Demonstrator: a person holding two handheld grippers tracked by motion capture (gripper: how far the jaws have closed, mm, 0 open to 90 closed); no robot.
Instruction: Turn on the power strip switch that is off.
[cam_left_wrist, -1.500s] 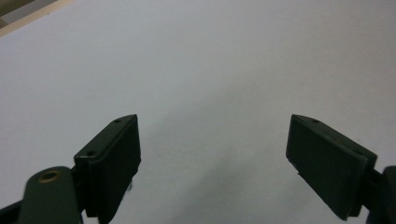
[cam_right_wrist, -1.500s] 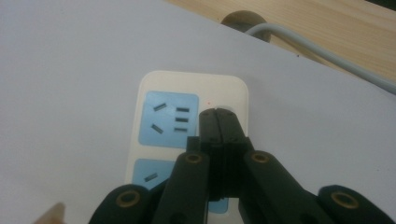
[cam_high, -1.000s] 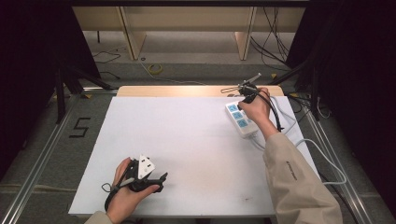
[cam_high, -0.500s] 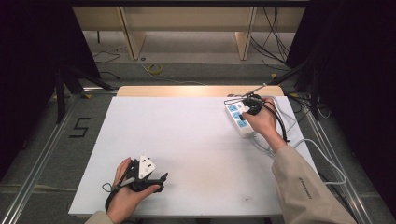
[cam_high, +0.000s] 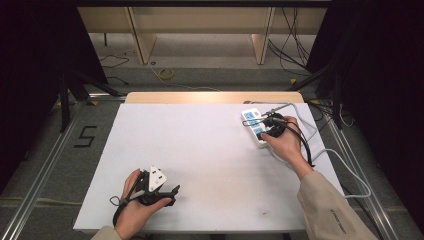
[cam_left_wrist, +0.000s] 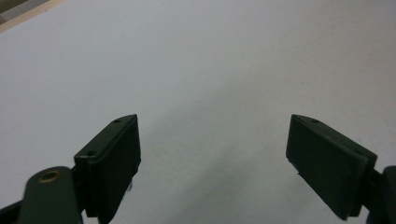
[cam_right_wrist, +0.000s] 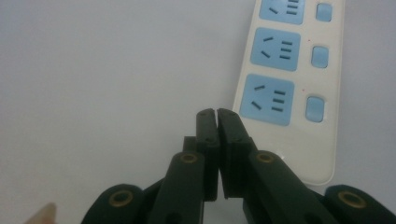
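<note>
The smooth matt white table top (cam_high: 200, 150) carries a glossy cream plastic power strip (cam_right_wrist: 299, 140) with pale blue socket faces; matt black jaws.

**A curtained lab recording bay**

This looks like a lab or test setup, not a home. A bare white desk (cam_high: 210, 165) stands on a grey floor, hemmed in by black curtains (cam_high: 35, 65) on both sides. Metal rails (cam_high: 47, 160) run along the floor beside it, with a "5" marked on the floor (cam_high: 86, 136). Loose cables (cam_high: 292, 45) trail behind, near plain wooden furniture (cam_high: 200, 20). A white power strip (cam_high: 252, 127) lies on the desk.
</note>
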